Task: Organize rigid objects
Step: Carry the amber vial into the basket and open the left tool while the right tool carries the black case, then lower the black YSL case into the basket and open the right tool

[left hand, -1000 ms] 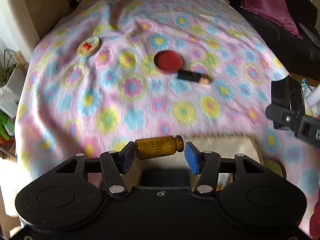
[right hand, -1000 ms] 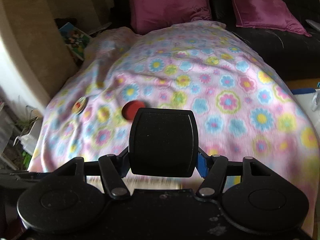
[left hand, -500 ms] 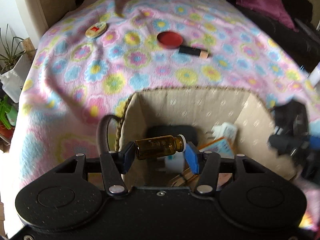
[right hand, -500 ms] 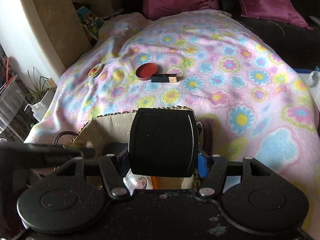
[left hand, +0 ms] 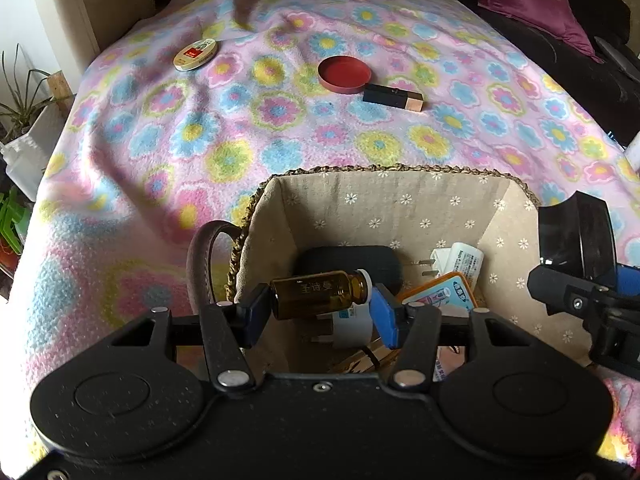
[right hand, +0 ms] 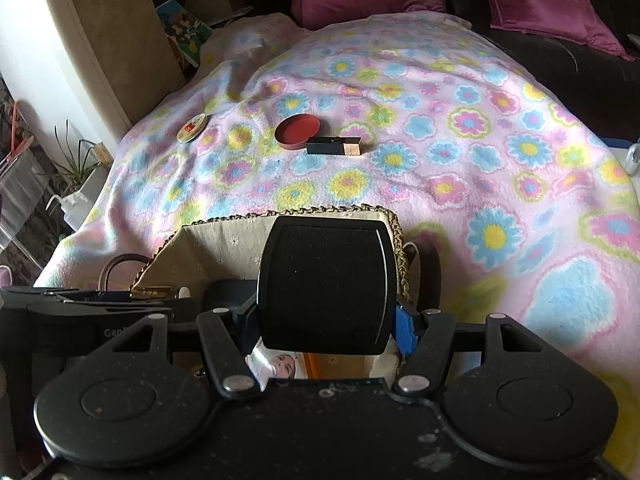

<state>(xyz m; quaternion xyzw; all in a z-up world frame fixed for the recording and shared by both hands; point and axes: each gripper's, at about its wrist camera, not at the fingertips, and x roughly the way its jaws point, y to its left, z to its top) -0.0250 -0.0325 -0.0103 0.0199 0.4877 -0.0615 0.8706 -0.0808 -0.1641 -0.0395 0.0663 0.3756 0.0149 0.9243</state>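
the left gripper (left hand: 320, 306) is clamped on a little brown bottle (left hand: 318, 294), held sideways right over the open basket (left hand: 384, 200), so it's not dropped in yet. the right gripper (right hand: 326, 320) is clamped on a flat black case (right hand: 326, 284), also over the basket, near its right side. some stuff is in the basket already: a dark pouch (left hand: 348, 258), a white plug (left hand: 440, 260), an orange & blue box (left hand: 440, 294). still out on the flowery blanket (left hand: 240, 160): a red lid (left hand: 345, 74), a black & gold stick (left hand: 393, 97) just beside it, and a round tin (left hand: 195, 54) far left. so i'd say about half done. the case blocks most of the right view, the bottom of the basket is hidden by the grippers, and i can't read the bottle label.
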